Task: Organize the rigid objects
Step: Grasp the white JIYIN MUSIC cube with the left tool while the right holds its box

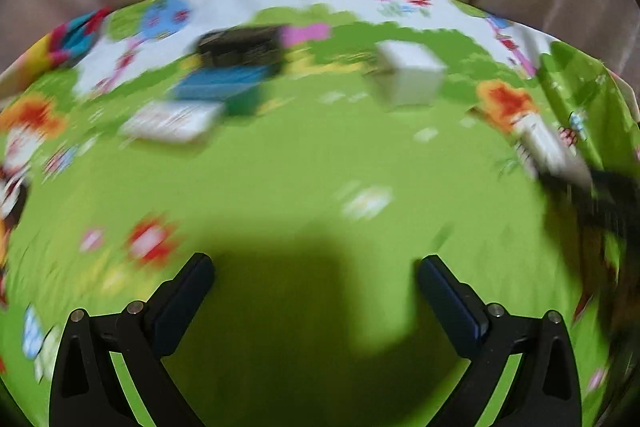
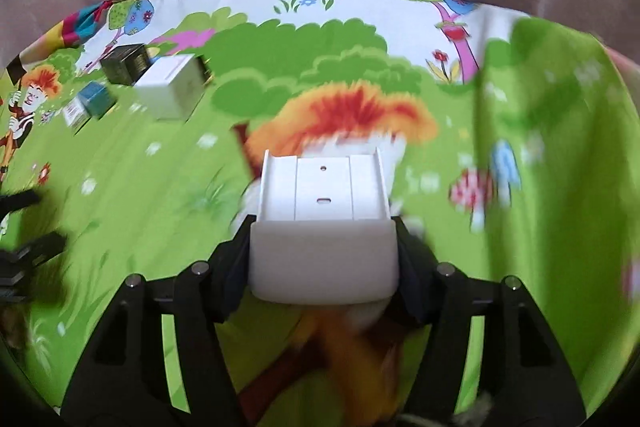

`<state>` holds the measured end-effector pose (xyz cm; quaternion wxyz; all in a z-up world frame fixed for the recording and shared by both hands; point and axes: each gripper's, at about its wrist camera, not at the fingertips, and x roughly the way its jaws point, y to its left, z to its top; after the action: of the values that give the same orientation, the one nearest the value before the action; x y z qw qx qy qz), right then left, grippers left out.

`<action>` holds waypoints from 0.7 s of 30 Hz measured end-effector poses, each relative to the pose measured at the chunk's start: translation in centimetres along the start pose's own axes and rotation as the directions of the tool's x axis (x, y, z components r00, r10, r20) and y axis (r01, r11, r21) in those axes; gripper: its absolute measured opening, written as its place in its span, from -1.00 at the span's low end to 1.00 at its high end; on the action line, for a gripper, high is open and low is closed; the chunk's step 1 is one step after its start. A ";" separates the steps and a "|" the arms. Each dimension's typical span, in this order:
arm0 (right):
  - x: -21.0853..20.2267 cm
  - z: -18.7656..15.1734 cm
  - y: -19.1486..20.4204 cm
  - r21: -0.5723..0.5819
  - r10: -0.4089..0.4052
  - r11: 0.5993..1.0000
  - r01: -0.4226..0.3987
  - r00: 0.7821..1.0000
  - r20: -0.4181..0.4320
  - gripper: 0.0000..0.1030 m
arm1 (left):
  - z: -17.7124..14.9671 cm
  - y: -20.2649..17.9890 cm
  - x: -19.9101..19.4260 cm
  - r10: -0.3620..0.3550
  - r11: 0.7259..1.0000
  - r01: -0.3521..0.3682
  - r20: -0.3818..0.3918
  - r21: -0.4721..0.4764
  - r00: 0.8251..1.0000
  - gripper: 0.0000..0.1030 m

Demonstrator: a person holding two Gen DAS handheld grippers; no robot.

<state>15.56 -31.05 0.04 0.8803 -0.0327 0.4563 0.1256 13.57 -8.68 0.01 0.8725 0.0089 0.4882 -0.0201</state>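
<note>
Right wrist, white tray [image 2: 324, 227] lengthwise, pointing forward

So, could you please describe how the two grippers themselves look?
Both the left gripper and right gripper have black plastic frames with triangular cut-outs, silver round bolts at the joints, and dark blue pads lining the fingers. No cables, markings or sleeves show.

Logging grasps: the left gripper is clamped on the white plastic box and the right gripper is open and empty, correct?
Sides are swapped. The right wrist view shows the right gripper clamped on the white plastic box; the left gripper is open and empty.
</note>
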 end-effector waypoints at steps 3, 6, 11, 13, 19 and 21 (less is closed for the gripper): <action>-0.4 -1.2 1.2 -0.002 -0.025 1.000 0.025 0.999 0.022 0.30 | 4.2 -3.8 3.0 -0.010 0.999 0.009 0.015 0.042 1.000 1.00; -0.2 -1.1 0.9 0.013 -0.008 1.000 0.008 1.000 0.021 0.31 | 8.2 -5.7 5.7 0.066 0.997 -0.069 0.061 0.042 0.996 1.00; 0.0 -1.0 0.8 0.017 -0.005 1.000 0.005 1.000 0.022 0.31 | 9.2 -5.5 5.5 0.038 0.999 -0.039 0.073 0.011 0.997 -0.18; -0.1 -1.1 0.8 0.019 -0.002 1.000 0.002 1.000 0.023 0.31 | 6.9 -5.3 3.4 -0.025 1.000 0.024 0.070 0.017 0.997 -0.18; -0.1 -1.1 0.7 0.024 0.001 1.000 -0.001 1.000 0.024 0.32 | -2.8 -1.4 -2.6 -0.060 0.998 0.062 0.085 -0.024 0.995 -0.18; -0.1 -1.0 0.7 0.021 -0.003 1.000 0.002 1.000 0.023 0.31 | -4.6 -0.4 -4.0 -0.022 1.000 0.021 0.105 0.009 0.994 -0.18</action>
<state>14.51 -30.53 -0.47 0.8860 -0.0227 0.4472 0.1203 7.54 -8.76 0.97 0.8967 0.0061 0.4414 -0.0320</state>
